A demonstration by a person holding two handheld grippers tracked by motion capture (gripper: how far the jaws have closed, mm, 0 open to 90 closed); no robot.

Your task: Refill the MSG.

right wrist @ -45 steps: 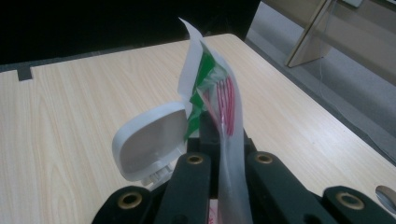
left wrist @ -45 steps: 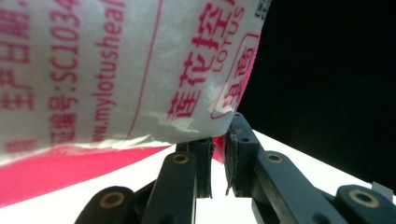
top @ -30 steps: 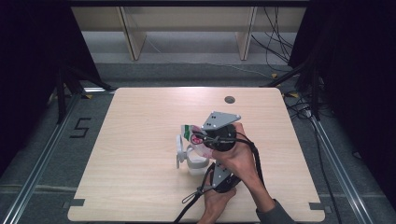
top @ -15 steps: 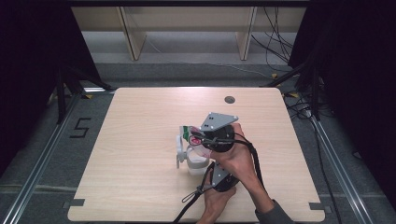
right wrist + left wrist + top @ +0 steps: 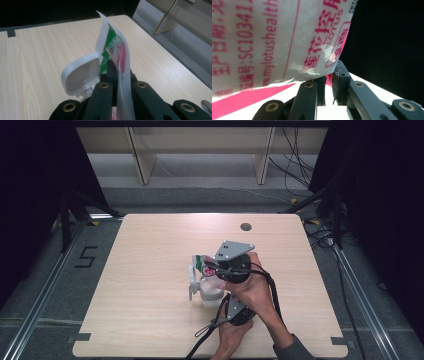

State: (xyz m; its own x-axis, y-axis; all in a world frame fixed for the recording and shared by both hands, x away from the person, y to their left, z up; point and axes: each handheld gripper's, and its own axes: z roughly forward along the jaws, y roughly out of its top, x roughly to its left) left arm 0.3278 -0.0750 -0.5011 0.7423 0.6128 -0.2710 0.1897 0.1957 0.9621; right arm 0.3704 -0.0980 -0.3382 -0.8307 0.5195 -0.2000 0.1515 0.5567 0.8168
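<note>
A white sachet with green and pink print hangs over a small white tub at the middle of the table. The tub's flip lid stands open to its left. My right gripper, with the grey plate on top, is shut on the sachet, and the lid sits just beside its jaws. My left gripper is shut on the pink lower edge of the same sachet, whose red lettering looms close. The left gripper's black body lies nearer the person, under the right hand.
The wooden table has a round dark grommet hole near its far edge. Cables trail from both grippers off the near edge. Shelving legs and loose cables lie on the floor beyond the table.
</note>
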